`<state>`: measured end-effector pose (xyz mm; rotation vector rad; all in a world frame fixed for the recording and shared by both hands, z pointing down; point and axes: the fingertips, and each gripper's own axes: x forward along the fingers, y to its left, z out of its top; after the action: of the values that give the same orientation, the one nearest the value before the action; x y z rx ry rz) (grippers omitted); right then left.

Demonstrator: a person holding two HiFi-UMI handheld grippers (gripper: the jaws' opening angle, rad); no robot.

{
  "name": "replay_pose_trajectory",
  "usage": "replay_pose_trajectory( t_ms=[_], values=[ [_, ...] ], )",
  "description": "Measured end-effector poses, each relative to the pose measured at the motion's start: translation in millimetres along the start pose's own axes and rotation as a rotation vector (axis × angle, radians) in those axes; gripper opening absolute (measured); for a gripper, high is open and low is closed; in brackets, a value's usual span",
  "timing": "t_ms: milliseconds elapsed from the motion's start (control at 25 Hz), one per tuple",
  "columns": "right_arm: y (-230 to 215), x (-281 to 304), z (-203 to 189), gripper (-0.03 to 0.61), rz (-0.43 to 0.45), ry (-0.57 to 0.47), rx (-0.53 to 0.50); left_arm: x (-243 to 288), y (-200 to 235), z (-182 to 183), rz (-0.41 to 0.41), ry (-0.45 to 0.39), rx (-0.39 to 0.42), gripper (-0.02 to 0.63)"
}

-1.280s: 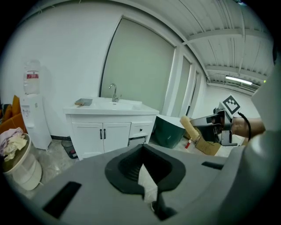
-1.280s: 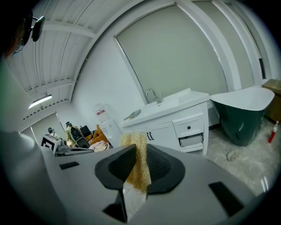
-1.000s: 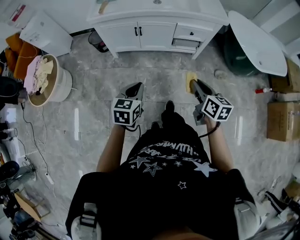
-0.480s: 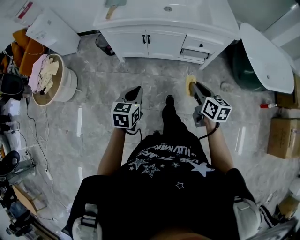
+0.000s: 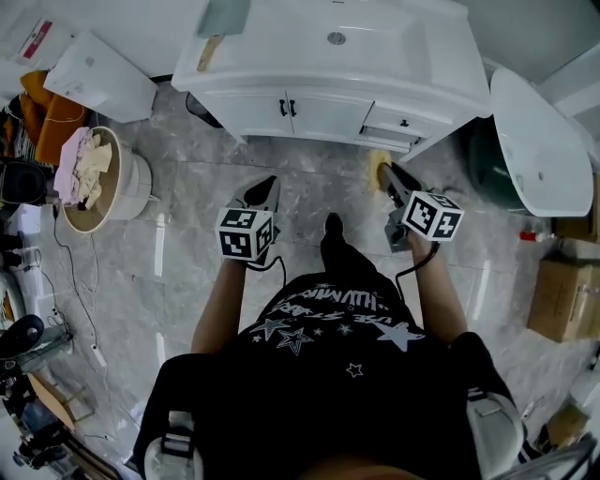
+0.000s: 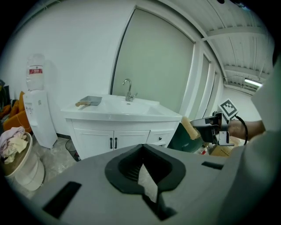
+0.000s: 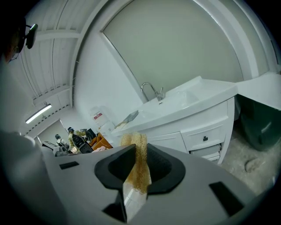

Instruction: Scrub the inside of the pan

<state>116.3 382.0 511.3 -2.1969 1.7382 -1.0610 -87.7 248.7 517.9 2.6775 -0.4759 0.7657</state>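
White walls and a grey stone floor. Far left stands a round basket full of cloths. Next to it is a water cooler with a red label on its bottle – the words are too small to read.

The pan is grey with a wooden handle. It lies flat on the left end of the white bench, well away from both grippers.

The left gripper is held over the floor. Its fingers are pressed together with nothing between them.

The person's black shirt has white stars and white words I cannot read.

A tap stands at the back of the sink.

The right gripper has its fingers squeezed on a yellow sponge – the sponge sticks out past the tips. A black-and-white square marker sits on each gripper's cube.

Far right is a brown cardboard box.
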Motion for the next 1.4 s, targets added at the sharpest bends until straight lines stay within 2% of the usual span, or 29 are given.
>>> replay_pose_trajectory(
  t_ms=[160,320,680,840,960,1160,1400],
  values=[
    [-17.4,25.2,29.7,0.08,0.01,0.003,0.005,30.3,7.0,20.5,0.009,0.011,-0.022,0.008],
    [-29.2,49.1,50.2,0.08,0.022,0.015,0.008,54.3,10.4,37.4,0.011,0.02,-0.012,0.008],
    [-53.4,97.5,103.9,0.08,0.064,0.013,-0.008,100.0,32.0,78.8,0.054,-0.003,-0.036,0.008],
    [-62.0,112.9,124.9,0.08,0.081,0.003,-0.008,119.3,37.1,90.6,0.063,0.01,-0.018,0.008],
    [-67.4,123.1,133.1,0.08,0.095,0.003,0.004,127.8,35.4,104.2,0.063,-0.012,-0.026,0.008],
    [-76.0,138.8,137.7,0.08,0.102,-0.003,0.049,134.0,30.6,113.1,-0.001,-0.051,-0.094,0.008],
    [-70.9,153.4,127.1,0.08,0.118,0.043,0.077,121.8,59.7,111.7,0.051,-0.054,-0.135,0.008]
  ],
)
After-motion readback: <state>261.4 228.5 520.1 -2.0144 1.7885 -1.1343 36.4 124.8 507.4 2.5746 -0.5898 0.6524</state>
